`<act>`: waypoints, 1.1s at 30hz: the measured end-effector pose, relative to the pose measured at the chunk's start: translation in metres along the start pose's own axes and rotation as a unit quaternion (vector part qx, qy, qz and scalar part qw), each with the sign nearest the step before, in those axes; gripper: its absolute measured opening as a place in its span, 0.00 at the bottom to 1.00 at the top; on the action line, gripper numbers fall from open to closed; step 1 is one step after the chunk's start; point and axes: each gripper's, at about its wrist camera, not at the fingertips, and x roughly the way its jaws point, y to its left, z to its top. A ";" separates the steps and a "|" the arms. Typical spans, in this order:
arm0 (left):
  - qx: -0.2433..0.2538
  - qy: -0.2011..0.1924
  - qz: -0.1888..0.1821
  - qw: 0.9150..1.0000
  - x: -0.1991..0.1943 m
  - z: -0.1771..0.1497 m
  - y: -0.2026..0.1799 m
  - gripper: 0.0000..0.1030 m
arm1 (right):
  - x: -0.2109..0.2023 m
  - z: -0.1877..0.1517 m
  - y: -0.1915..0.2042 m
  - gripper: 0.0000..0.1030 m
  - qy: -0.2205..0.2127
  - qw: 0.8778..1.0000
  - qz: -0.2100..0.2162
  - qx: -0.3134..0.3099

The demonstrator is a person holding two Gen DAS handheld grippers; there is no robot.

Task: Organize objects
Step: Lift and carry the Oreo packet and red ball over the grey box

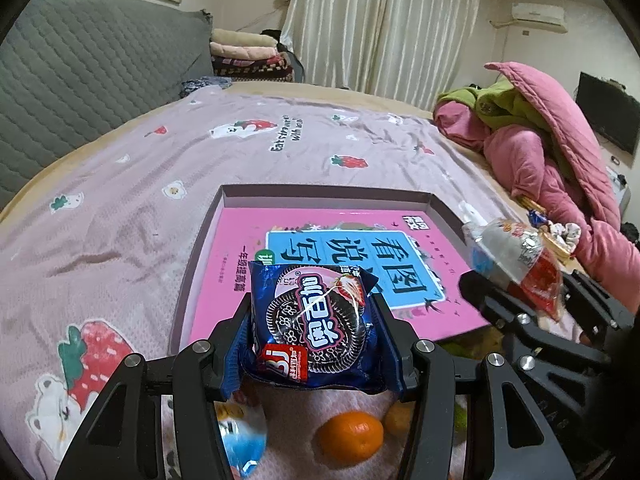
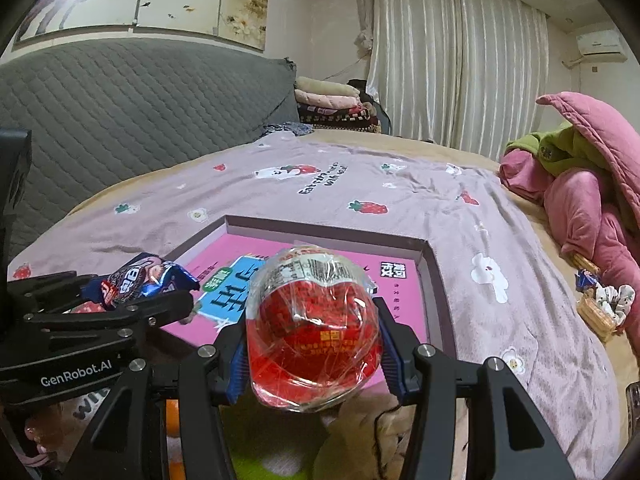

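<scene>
Hovering both loads short of the shallow grey-walled cardboard tray [image 1: 230,200] that lay on the lilac strawberry-print bedspread [image 1: 132,184]; that tray sat just ahead of and below both sets of fingers, centre of each frame. Left gripper [image 1: 314,332] was closed on a dark blue foil cookie packet [image 1: 312,320], pads pressing its left and right edges, face up, printed sandwich cookie and red corner label showing, long axis running away from the camera toward the tray. Right gripper [image 2: 314,344] was clamped on a clear film-wrapped cup with red lower half and white printed lid [image 2: 314,332], lid end pointing at the tray. Tray floor was already taken up by a pink book with blue title panel [image 1: 352,252]. Neither hand looked clearly nearer; in the left view the right gripper showed at right, beside the tray's right wall. Likely next: carry forward, lower, release onto the book. Orange mandarin [image 1: 350,436] lay below the left fingers, lower centre.
</scene>
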 end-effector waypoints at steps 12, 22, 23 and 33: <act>0.014 0.020 0.027 0.999 0.027 0.024 0.005 0.55 | 0.017 0.012 -0.016 0.52 0.003 1.000 -0.018 -0.006; 0.012 0.049 0.031 0.998 0.051 0.020 0.001 0.55 | 0.035 0.006 -0.021 0.52 0.035 0.999 -0.017 -0.002; 0.014 0.049 0.032 0.998 0.051 0.019 0.000 0.55 | 0.036 0.005 -0.021 0.52 0.038 0.999 -0.016 -0.002; 0.018 0.060 0.038 0.997 0.058 0.015 0.000 0.55 | 0.046 -0.002 -0.025 0.52 0.071 0.997 -0.023 0.000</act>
